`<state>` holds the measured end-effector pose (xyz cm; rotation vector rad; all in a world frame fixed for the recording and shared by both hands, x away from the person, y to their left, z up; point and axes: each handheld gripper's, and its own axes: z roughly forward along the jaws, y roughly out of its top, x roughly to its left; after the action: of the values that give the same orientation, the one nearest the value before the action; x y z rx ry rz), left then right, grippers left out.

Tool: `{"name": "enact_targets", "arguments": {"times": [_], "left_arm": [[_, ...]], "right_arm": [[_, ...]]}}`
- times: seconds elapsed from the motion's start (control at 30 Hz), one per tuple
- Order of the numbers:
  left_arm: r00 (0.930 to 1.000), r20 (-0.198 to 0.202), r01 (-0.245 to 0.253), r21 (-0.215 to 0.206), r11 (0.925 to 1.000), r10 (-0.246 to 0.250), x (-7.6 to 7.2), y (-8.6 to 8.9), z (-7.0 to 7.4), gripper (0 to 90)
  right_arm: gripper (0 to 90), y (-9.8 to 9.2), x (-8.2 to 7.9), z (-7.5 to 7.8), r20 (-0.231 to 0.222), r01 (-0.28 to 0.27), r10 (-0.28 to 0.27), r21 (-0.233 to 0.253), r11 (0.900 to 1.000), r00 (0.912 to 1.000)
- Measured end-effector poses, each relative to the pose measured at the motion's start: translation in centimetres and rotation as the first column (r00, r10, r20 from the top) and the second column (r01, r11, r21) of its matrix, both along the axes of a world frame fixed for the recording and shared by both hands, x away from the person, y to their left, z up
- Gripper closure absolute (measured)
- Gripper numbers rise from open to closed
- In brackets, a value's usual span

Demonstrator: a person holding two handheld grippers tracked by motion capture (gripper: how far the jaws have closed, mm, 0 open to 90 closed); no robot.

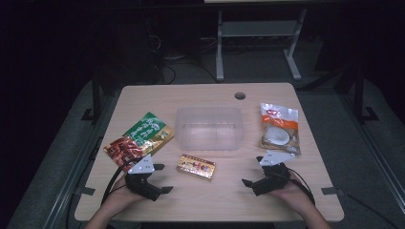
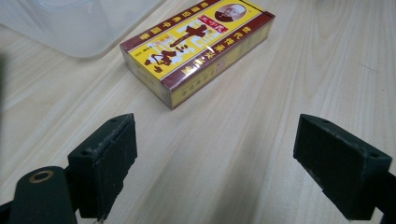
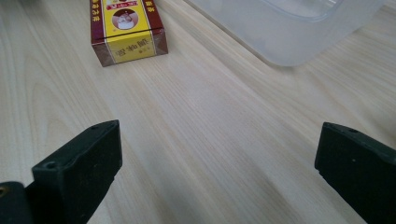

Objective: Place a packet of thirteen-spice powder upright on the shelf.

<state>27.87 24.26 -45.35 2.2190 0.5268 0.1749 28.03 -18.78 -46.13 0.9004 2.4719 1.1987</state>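
Clear plastic tub (image 1: 208, 128) mid-table; yellow box (image 1: 196, 166) just in front of tub. Left gripper (image 1: 160, 179), right gripper (image 1: 253, 170) flank box, both jaws wide, empty.

Wooden table (image 1: 286, 200) with round cable hole (image 1: 239, 96) near far edge. Clear plastic container (image 1: 208, 128) at centre. Red-and-green snack pouch (image 1: 139, 140) left; yellow-and-maroon box (image 1: 196, 166) just before container; white-and-orange packet (image 1: 280, 128) right.

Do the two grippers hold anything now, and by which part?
Nothing is held. The left gripper and the right gripper are both open above bare table.
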Motion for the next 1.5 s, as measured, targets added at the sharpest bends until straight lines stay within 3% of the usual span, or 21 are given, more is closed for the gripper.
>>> {"name": "enact_targets", "arguments": {"times": [0.27,0.4,0.53,0.57,0.6,0.73,0.83,1.23,1.5], "left_arm": [[0.9999,0.0,0.012,0.002,0.9999,-0.012,0.4,-0.1,0.5,15.1],[0.9999,-0.006,0.015,-0.018,0.9997,-0.016,0.8,-0.2,0.8,24.5],[0.9999,-0.005,0.014,-0.017,0.9998,-0.014,1.3,-0.3,1.1,43.8],[1.0,-0.003,0.008,-0.018,0.9998,-0.008,1.4,-0.3,1.2,43.8],[1.0,0.003,-0.008,-0.017,0.9998,0.008,1.8,-0.4,1.5,56.1],[0.9994,0.013,-0.033,-0.014,0.9994,0.033,2.9,-0.4,2.1,78.1],[0.999,0.016,-0.04,-0.022,0.9989,0.041,3.8,-0.6,2.4,89.5],[0.9981,0.06,-0.015,-0.01,0.9998,0.015,6.5,-3.1,2.4,89.6],[0.9954,0.089,0.034,0.033,0.9989,-0.036,7.6,-6.0,1.8,89.6]], "right_arm": [[0.5,0.0,0.0,-0.1,-0.003,0.0,0.0,-0.007,1.0,1.0],[0.5,0.1,0.0,0.0,-0.002,0.004,-0.004,-0.008,1.0,1.0],[0.5,0.1,-0.1,0.0,-0.003,0.005,-0.005,-0.008,1.0,1.0],[0.5,0.1,0.0,-0.1,-0.002,0.005,-0.005,-0.009,1.0,1.0],[0.5,0.1,0.0,-0.1,-0.006,0.005,-0.005,-0.009,1.0,1.0],[0.5,0.1,0.1,-0.1,-0.008,0.005,-0.005,-0.009,1.0,1.0],[0.5,0.1,0.0,-0.1,-0.01,0.004,-0.004,-0.01,1.0,0.9999],[0.5,0.1,0.0,-0.2,-0.011,0.0,0.0,-0.014,1.0,0.9999],[0.5,0.2,0.0,-0.2,-0.016,-0.003,0.003,-0.016,1.0,0.9999]]}}
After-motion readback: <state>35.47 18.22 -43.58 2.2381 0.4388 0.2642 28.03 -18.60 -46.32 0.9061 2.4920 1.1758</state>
